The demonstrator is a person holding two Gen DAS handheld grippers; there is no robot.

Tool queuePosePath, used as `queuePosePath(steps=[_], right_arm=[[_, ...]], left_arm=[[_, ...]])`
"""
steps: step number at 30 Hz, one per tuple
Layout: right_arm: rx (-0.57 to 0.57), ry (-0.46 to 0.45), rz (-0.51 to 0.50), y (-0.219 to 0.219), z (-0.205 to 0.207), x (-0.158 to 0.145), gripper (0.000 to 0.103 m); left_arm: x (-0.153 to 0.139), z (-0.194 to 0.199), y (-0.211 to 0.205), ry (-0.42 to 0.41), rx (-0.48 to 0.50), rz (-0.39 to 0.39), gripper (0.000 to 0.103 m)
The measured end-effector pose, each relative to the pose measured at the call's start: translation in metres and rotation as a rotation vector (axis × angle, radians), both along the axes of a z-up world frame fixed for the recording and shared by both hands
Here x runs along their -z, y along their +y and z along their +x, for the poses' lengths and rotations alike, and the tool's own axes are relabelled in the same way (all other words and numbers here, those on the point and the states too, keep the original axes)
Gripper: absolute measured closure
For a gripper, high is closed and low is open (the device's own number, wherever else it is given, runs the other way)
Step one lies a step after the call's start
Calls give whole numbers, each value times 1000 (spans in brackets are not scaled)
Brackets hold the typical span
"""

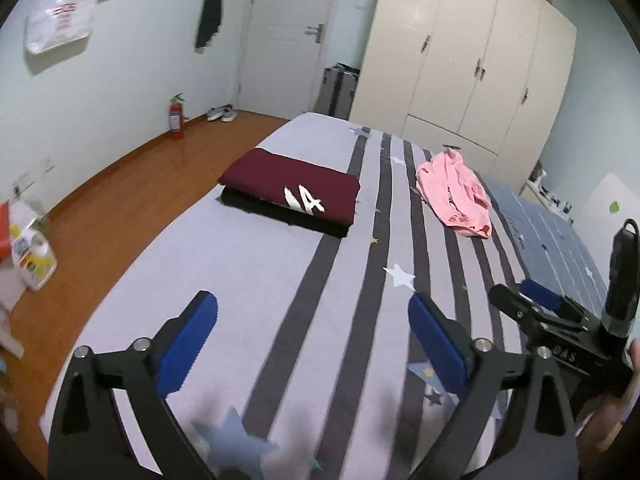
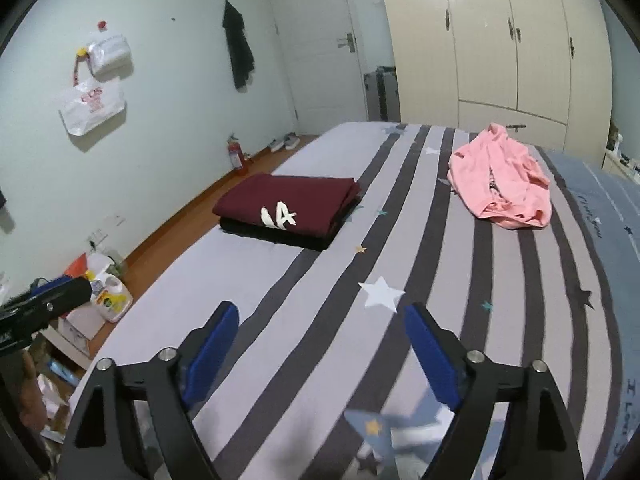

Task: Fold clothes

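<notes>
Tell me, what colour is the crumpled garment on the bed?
Pink; the crumpled garment shows best in the right wrist view.

"14" on maroon folded shirt [image 1: 294, 190]; "UAS" on right gripper [image 1: 538, 300].

You see matt cloth everywhere: the striped bed sheet [image 2: 280, 280], the folded maroon shirt [image 2: 288, 200] at centre left, the crumpled pink garment [image 2: 504, 176] upper right. The floor [image 1: 132, 184] at left looks like glossy wood, the wardrobe [image 1: 472, 60] smooth and shiny, your gripper pads [image 1: 188, 344] ribbed blue, perhaps rubber.
</notes>
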State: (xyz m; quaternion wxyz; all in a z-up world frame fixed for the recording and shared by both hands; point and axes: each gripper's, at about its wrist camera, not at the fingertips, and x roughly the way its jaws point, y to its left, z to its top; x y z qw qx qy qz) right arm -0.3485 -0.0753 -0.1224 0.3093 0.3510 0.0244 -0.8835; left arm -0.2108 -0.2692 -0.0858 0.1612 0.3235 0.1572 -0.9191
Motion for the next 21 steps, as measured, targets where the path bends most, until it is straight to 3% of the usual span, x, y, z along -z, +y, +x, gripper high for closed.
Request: queuePosePath(steps=[4, 10, 14, 21], right_arm=[[-2, 22, -18, 22, 34, -10, 8], [-16, 72, -19, 40, 78, 1, 7], [-10, 99, -43, 55, 102, 12, 7], [-1, 145, -114, 94, 152, -2, 7]], left_arm=[[1, 25, 28, 9, -26, -46, 2], [26, 57, 62, 39, -14, -123, 1], [34, 82, 81, 115, -20, -154, 1], [14, 135, 123, 175, -10, -189, 1]])
